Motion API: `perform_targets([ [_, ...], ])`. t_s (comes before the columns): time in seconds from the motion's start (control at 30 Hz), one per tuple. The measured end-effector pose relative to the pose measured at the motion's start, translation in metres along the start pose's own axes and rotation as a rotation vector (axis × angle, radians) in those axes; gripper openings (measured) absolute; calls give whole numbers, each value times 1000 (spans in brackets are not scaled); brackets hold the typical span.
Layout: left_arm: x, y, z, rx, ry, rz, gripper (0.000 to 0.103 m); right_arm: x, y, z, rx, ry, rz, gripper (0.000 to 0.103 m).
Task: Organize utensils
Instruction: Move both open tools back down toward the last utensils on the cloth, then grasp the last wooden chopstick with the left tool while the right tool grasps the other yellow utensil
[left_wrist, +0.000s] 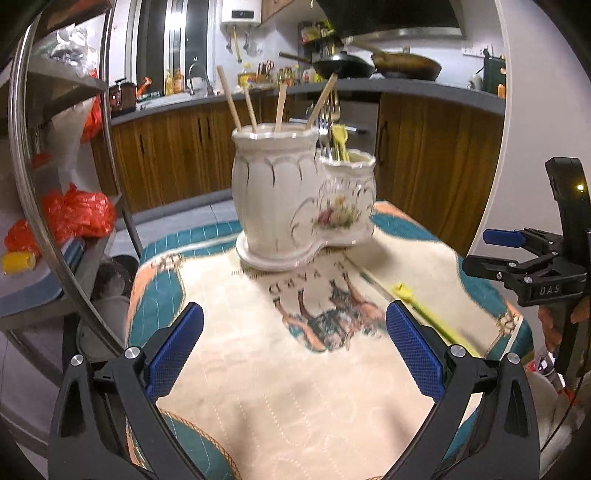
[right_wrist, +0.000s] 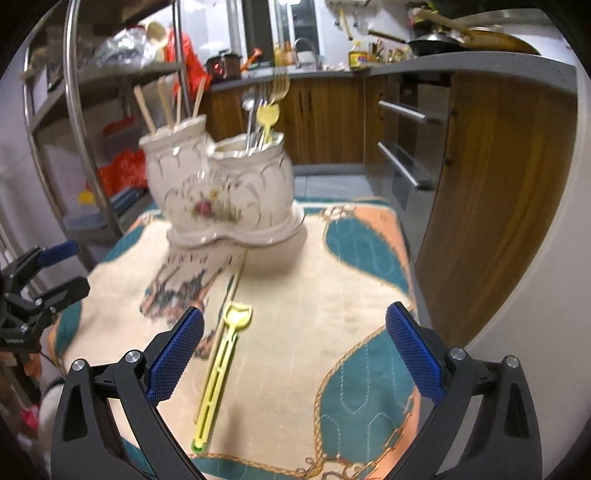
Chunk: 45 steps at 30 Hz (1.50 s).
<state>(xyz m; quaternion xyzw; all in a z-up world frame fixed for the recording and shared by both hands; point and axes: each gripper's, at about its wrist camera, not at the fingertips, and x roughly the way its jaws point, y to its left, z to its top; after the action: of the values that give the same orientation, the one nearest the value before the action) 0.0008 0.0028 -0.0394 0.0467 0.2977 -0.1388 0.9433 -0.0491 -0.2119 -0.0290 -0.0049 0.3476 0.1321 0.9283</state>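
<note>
A white ceramic two-pot utensil holder (left_wrist: 295, 199) stands at the far end of a patterned cloth; it also shows in the right wrist view (right_wrist: 225, 192). Its taller pot holds wooden chopsticks (left_wrist: 231, 99); the lower pot holds metal forks, a spoon and a yellow utensil (right_wrist: 267, 116). A yellow plastic utensil (right_wrist: 218, 380) lies on the cloth beside a single wooden chopstick (right_wrist: 231, 291), just right of my right gripper's left finger. It shows partly in the left wrist view (left_wrist: 424, 312). My left gripper (left_wrist: 295, 350) is open and empty. My right gripper (right_wrist: 295, 354) is open and empty.
The table carries a cream, teal and orange quilted cloth (right_wrist: 332, 295). A metal shelf rack (left_wrist: 62, 184) with red bags stands to the left. Wooden kitchen cabinets (right_wrist: 498, 203) and an oven front lie to the right and behind.
</note>
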Motion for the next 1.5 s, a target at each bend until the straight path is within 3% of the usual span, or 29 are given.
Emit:
perform_targets([
  [0.37, 14, -1, -9, 2, 48, -6, 97, 29, 19, -12, -17, 169, 50, 94],
  [0.53, 15, -2, -11, 0, 55, -8, 97, 34, 32, -12, -47, 200, 58, 58],
  [0.77, 16, -4, -10, -2, 58, -12, 97, 41, 40, -16, -54, 233, 76, 21],
  [0.97, 24, -19, 0, 2, 69, -24, 97, 50, 39, -11, -92, 240, 65, 20],
  [1.03, 27, -24, 4, -4, 82, -33, 97, 51, 34, -10, -87, 236, 82, 11],
  [1.23, 43, -50, 12, -21, 135, -52, 96, 28, -5, -5, -1, 147, 79, 11],
  [1.5, 86, -101, 17, -15, 240, -40, 60, 14, -29, -8, 43, 114, 79, 11],
])
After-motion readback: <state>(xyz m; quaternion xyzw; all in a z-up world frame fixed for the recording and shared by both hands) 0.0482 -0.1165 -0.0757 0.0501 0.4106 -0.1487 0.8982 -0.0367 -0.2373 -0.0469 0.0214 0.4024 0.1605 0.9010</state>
